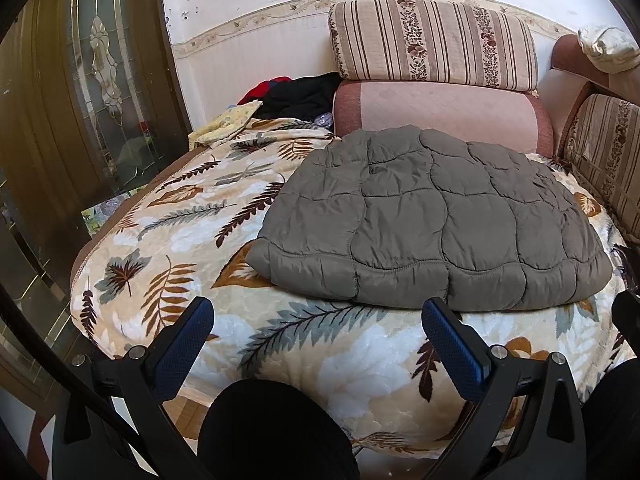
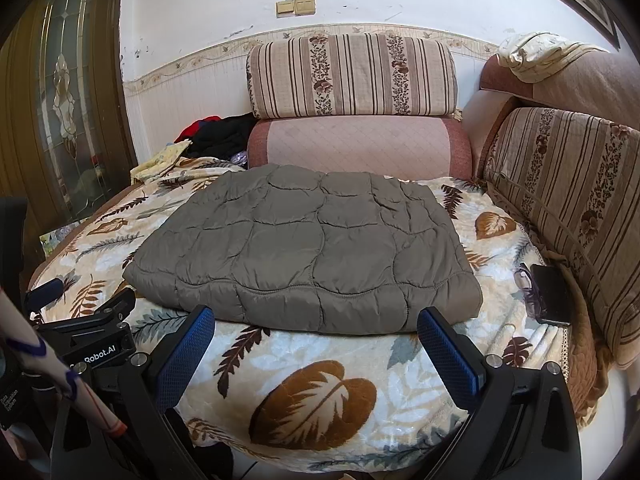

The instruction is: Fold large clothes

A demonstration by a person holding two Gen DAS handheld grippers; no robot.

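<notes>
A grey-brown quilted jacket lies folded into a flat rectangle on the leaf-patterned blanket that covers the sofa seat. My left gripper hovers open just in front of the jacket's near edge, its blue pads empty. My right gripper is also open and empty, facing the jacket's near edge. The left gripper's black body shows at the lower left of the right wrist view.
Striped back cushions stand behind and to the right. A pile of black and red clothes and a yellow cloth lie at the back left. A dark phone rests by the right cushion. A glass-panelled door is on the left.
</notes>
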